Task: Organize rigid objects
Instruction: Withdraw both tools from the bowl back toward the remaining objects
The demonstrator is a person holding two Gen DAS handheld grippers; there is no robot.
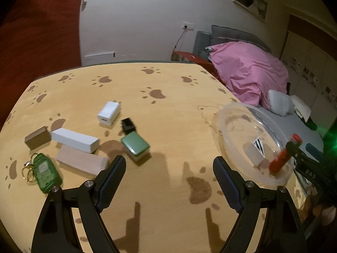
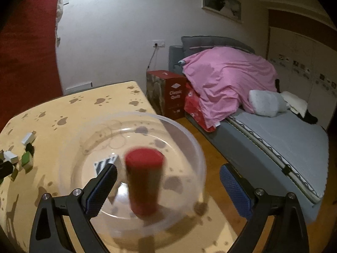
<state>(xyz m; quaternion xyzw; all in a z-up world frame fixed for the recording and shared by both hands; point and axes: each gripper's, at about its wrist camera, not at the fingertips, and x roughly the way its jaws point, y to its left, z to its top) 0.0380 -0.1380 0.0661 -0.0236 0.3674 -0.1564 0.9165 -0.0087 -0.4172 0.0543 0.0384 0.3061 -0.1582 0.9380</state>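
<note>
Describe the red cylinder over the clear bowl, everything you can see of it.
The red cylinder is a blurred, smooth, plastic-looking tube with a brighter red cap. It sits between the wide-open fingers of the right gripper, neither finger visibly touching it, inside the rim of the clear bowl. The left wrist view shows it tilted; contact with the bowl is unclear.

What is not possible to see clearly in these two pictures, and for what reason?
- Red cylinder: motion-blurred in the right wrist view, so any label is unreadable and whether it touches the clear bowl is unclear.
- Striped card: partly hidden by the left finger in the right wrist view.
- Green key fob: its text is too small in the left wrist view.
- Right gripper: cut off by the edge in the left wrist view.
</note>
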